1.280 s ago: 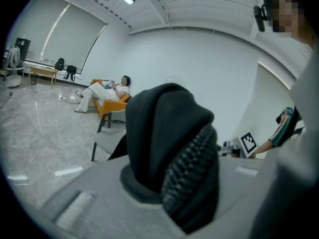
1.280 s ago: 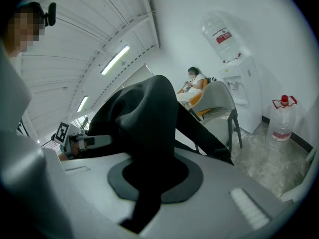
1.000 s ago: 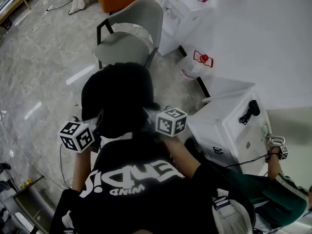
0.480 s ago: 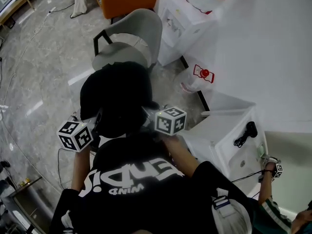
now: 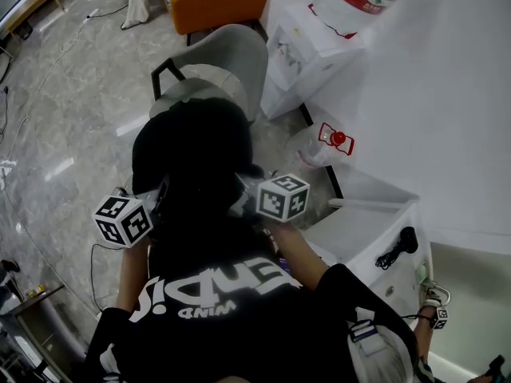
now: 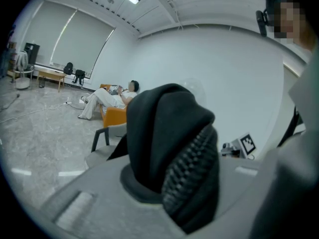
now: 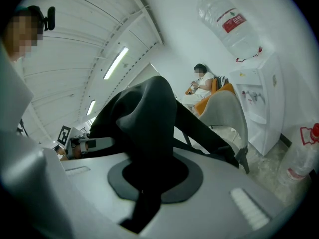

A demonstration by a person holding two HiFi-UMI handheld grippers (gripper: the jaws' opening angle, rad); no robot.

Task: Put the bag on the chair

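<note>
A black bag (image 5: 192, 162) hangs between my two grippers, over the floor just in front of a grey chair (image 5: 223, 62). My left gripper (image 5: 150, 210) is shut on the bag's left side and my right gripper (image 5: 249, 199) on its right side. The bag hides both sets of jaws in the head view. In the left gripper view, black fabric with a ribbed strap (image 6: 192, 168) is pinched in the left gripper (image 6: 164, 188), and the grey chair (image 6: 105, 133) stands beyond it. The right gripper view shows a fold of the bag (image 7: 149, 123) clamped in the right gripper (image 7: 149, 183), ahead of the grey chair (image 7: 227, 113).
Behind the grey chair stand an orange chair (image 5: 223, 2) with a seated person and a white water dispenser (image 5: 307, 50). A water bottle (image 5: 319, 144) lies on the floor by the wall. A white cabinet (image 5: 367, 238) is at the right, with another person's hand (image 5: 429, 306) beside it.
Both grippers keep their hold on the bag, which stays in place. The room has shifted slightly in view, and the other person at the lower right has drawn back.
</note>
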